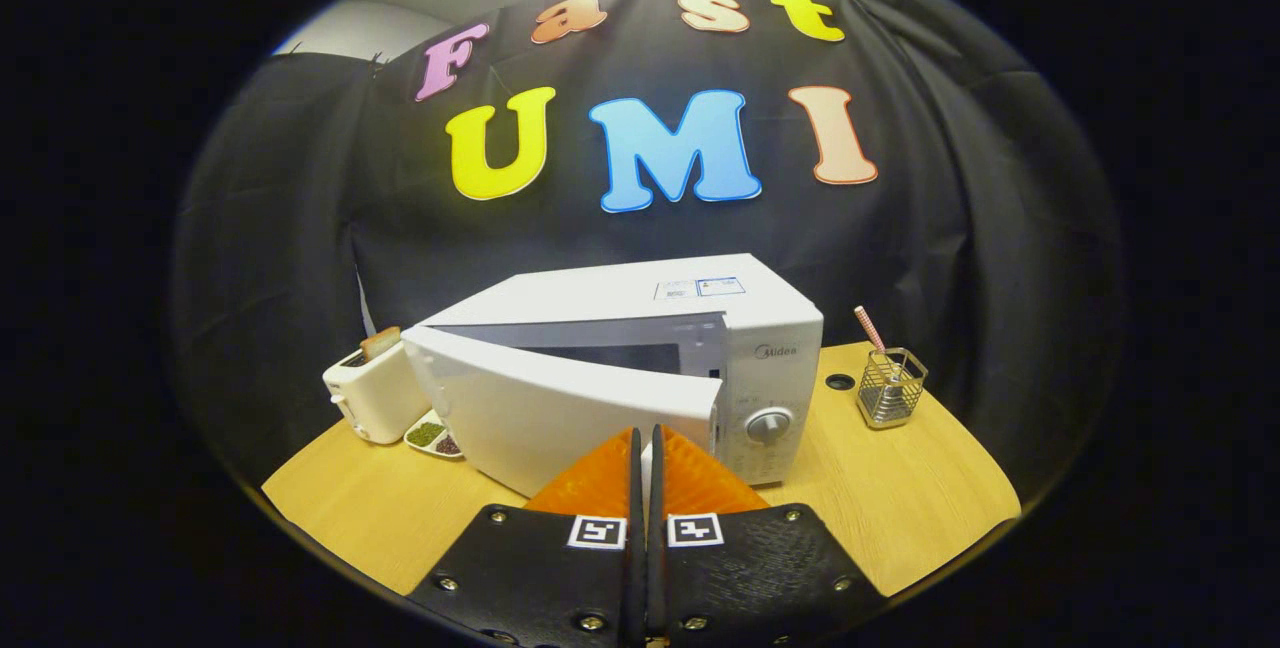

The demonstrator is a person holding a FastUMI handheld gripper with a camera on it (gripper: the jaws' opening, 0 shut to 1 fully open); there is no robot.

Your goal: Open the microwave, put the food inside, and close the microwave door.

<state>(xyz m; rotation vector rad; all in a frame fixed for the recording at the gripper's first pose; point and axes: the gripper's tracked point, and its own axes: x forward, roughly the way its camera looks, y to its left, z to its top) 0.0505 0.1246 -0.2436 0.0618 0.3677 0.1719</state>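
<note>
1. One white microwave (640,368) stands mid-bench, its door (560,408) swung partly open on hinges at its 9 o'clock side. The cavity behind the door shows as a dim slot, and what lies inside cannot be made out.
2. Food for the task: a slice of toast (381,341) pokes up from a white toaster (372,393) at the microwave's 9 o'clock, and a small dish (432,434) with green and dark portions sits just beside the toaster, partly hidden by the door's lower corner.
3. Closed fully, the hand-held gripper (644,443) has its two fingers pressed together with nothing between them. The tips sit just in front of the door's free edge, at about 6 o'clock of the microwave; whether they touch the door cannot be told.
4. A control dial (768,425) shows on the panel at the microwave's 3 o'clock side. A faint grey brand mark above it is too soft to read surely. A sticker (700,288) on the microwave's top is too small to read.
5. A wire mesh holder (890,388) with a striped pink straw (869,327) stands well apart at 3 o'clock, near a dark round hole (840,381) in the wooden bench (900,498).
</note>
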